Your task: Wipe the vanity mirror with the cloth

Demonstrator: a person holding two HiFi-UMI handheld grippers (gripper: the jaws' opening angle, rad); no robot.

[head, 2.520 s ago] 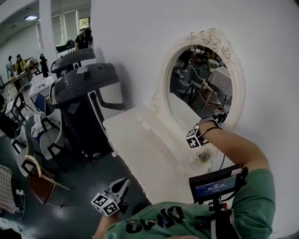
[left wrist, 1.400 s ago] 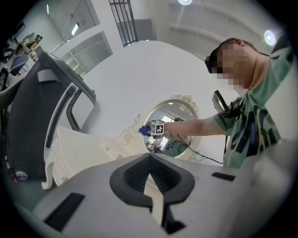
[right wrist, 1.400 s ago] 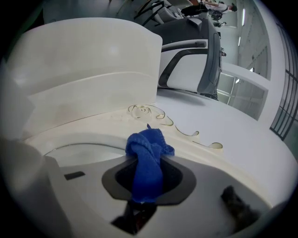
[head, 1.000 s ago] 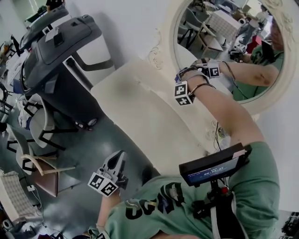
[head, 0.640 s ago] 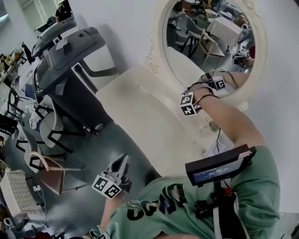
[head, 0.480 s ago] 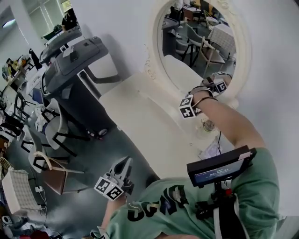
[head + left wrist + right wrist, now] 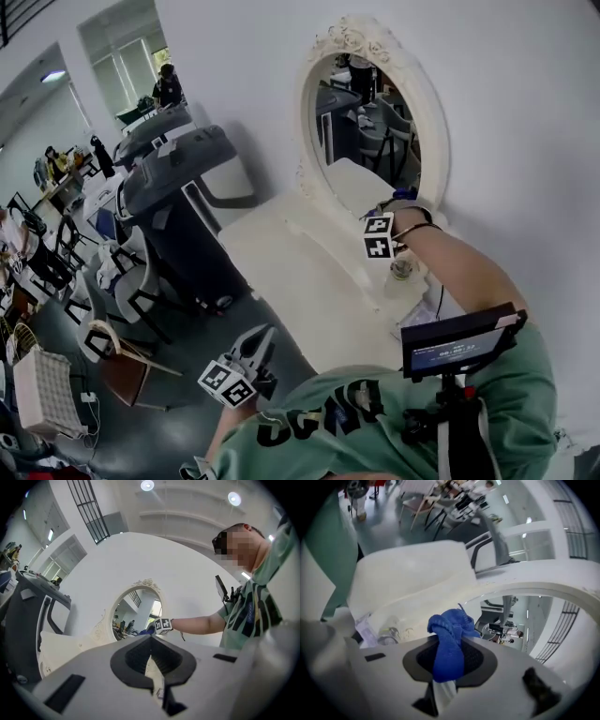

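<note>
R gripper (image 7: 449,654) pinching blue cloth (image 7: 451,626) by lower-right rim of vanity mirror (image 7: 367,122), centre-right in head view. L gripper (image 7: 151,654) jaws pressed together, empty, bottom centre-left.

The right claw (image 7: 449,666) clamps a bunched blue cloth (image 7: 450,637) close to the mirror (image 7: 522,620) above the vanity top (image 7: 408,578).

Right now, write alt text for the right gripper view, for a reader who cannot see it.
The right gripper is shut on a bunched blue cloth, held near the lower edge of the white-framed vanity mirror. Behind it lie the white vanity top and a small glass jar; the mirror reflects a bright room.
</note>
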